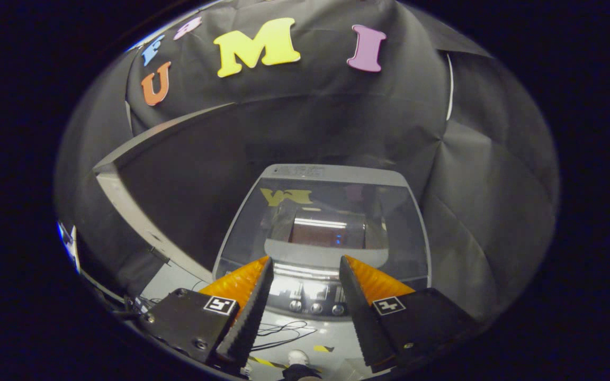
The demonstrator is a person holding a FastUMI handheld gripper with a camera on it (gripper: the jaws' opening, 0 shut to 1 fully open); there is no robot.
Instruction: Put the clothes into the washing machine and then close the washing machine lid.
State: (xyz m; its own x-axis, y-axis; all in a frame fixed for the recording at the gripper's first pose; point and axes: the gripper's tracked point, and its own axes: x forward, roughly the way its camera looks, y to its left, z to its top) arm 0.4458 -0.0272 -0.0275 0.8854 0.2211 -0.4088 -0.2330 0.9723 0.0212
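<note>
I look down on a grey top-loading washing machine (331,172) from above its front. Its dark glass lid (389,233) lies flat on the machine's top, and the glass mirrors the booth. The lid's grey handle (326,258) sits just beyond my fingertips. The control panel (310,301) with a row of round knobs shows in the gap between my fingers. My gripper (306,259) hovers above the machine's front, open, with nothing between its fingers.
A grey board (130,211) leans along the machine's left side. Below the panel, the pale floor (289,338) carries a black cable (284,330), yellow-black tape (322,348) and a person's shoe (298,357). Black cloth hangs behind and to the right.
</note>
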